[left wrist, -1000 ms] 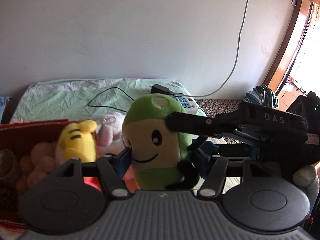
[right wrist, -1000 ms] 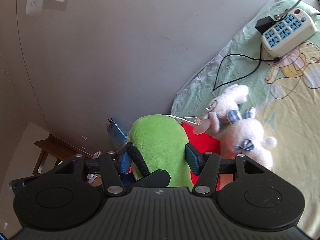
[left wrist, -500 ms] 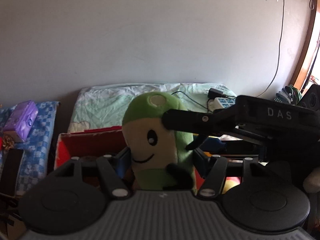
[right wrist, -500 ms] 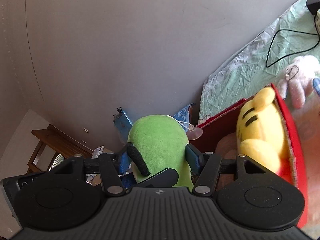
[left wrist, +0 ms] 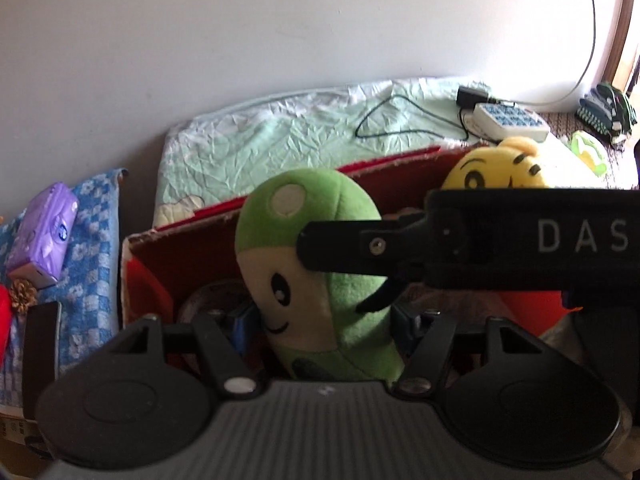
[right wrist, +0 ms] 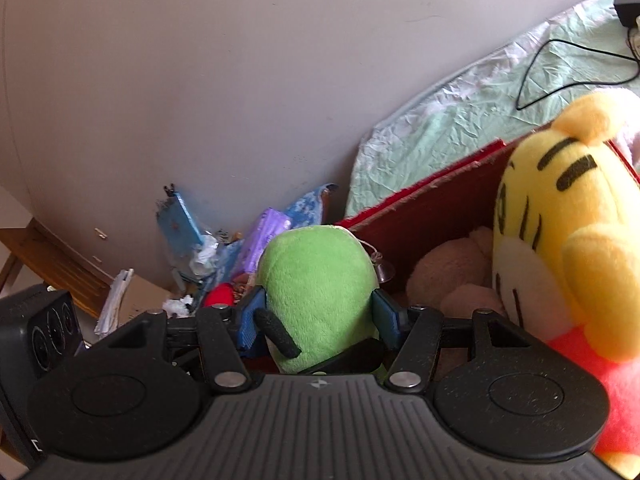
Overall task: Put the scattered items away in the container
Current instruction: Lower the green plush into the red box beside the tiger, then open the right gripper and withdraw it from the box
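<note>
A green plush toy (left wrist: 320, 208) with a cream smiling face hangs over the left end of the red box (left wrist: 224, 208). My right gripper (right wrist: 316, 316) is shut on it, both blue pads pressing its green back (right wrist: 316, 272). In the left wrist view that gripper's black body (left wrist: 520, 240) reaches in from the right. My left gripper (left wrist: 322, 326) has the toy between its jaws, which are opening; a gap shows at the left pad. A yellow tiger plush (right wrist: 560, 240) and a brown plush (right wrist: 452, 272) sit in the box.
The box stands on a bed with a pale green sheet (left wrist: 280, 132), a power strip (left wrist: 512, 120) and a black cable behind it. Left of it are a blue checked cloth (left wrist: 92, 240), a purple pack (left wrist: 44, 232) and a wooden table (right wrist: 40, 256).
Both grippers carried the green plush from over the bed to the left end of the red box and lower. The left jaws have spread a little off the toy.
</note>
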### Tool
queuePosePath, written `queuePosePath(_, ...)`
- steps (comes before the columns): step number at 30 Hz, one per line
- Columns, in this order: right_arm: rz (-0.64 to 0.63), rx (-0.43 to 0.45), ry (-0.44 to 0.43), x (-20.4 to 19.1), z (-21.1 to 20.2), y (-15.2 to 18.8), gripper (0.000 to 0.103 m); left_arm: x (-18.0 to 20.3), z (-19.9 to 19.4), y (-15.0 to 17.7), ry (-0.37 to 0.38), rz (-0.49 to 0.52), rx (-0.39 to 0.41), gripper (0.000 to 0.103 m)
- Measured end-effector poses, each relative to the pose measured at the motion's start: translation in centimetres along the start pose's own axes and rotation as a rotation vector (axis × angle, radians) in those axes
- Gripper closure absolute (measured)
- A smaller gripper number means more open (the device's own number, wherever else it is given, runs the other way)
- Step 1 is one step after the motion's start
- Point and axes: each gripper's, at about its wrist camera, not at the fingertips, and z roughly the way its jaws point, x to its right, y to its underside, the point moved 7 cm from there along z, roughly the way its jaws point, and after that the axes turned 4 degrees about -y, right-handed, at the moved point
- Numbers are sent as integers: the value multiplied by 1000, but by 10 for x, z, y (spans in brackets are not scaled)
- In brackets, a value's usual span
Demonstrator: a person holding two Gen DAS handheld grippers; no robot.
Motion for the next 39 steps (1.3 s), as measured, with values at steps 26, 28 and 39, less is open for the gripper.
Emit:
queuePosePath(26, -220, 6, 148, -11, 1, 1, 77, 7, -22, 12, 134, 25, -2, 25)
queuePosePath(28, -217, 6, 148, -11, 2, 0, 77, 9, -20, 11, 123, 35, -2, 24)
queuePosePath(39, -166, 0, 157, -2, 2, -4, 71, 7, -17, 5, 151, -19, -2, 18)
